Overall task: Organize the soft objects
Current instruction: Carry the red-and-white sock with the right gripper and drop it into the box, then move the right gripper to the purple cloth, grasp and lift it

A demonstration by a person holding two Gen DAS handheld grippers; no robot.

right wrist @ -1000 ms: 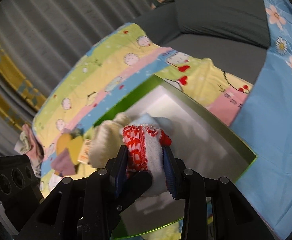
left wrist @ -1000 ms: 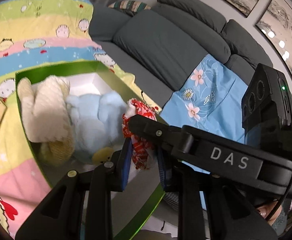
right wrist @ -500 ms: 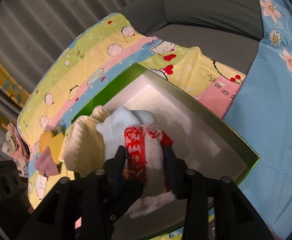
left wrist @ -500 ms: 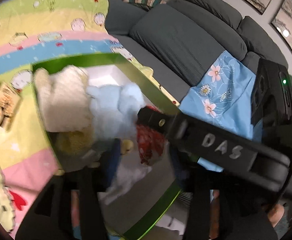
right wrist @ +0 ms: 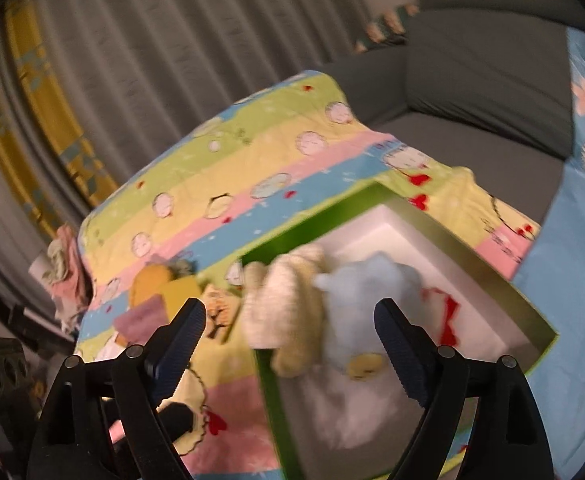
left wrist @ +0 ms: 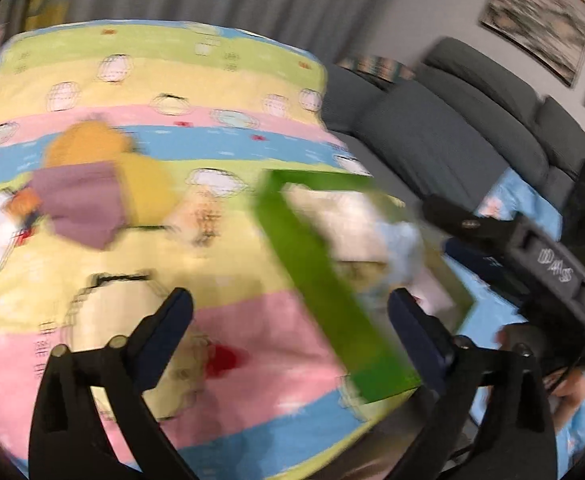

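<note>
While the red-and-white knitted piece (right wrist: 446, 314) lies loose against the white floor of the green box (right wrist: 492, 276), beside the pale blue plush (right wrist: 372, 300) and the cream knitted toy (right wrist: 288, 304) already inside, my right gripper (right wrist: 288, 344) hangs over the box with its jaws spread wide and nothing between them; they have just been opening, and the same goes for my left gripper (left wrist: 288, 320), whose jaws gape empty above the striped cartoon blanket (left wrist: 212, 240) near the box's near wall. Still outside the box, well apart from it, sit the orange-and-yellow soft thing (left wrist: 104, 160) and the purple cloth (left wrist: 80, 208) touching it, with a small patterned card (right wrist: 220, 312) close by. My worry is the cream toy: it slumps over the box's left rim and, I judge, could tip out if I brush it or nudge the light box while reaching past. Both views are smeared, so a hurried grab at the purple cloth could pinch the blanket instead. Beneath it all the blanket covers a surface next to a grey sofa (left wrist: 452, 140) draped with a blue flowered sheet (right wrist: 572, 240), grey curtains (right wrist: 172, 60) behind and framed pictures (left wrist: 540, 16) on the wall.
</note>
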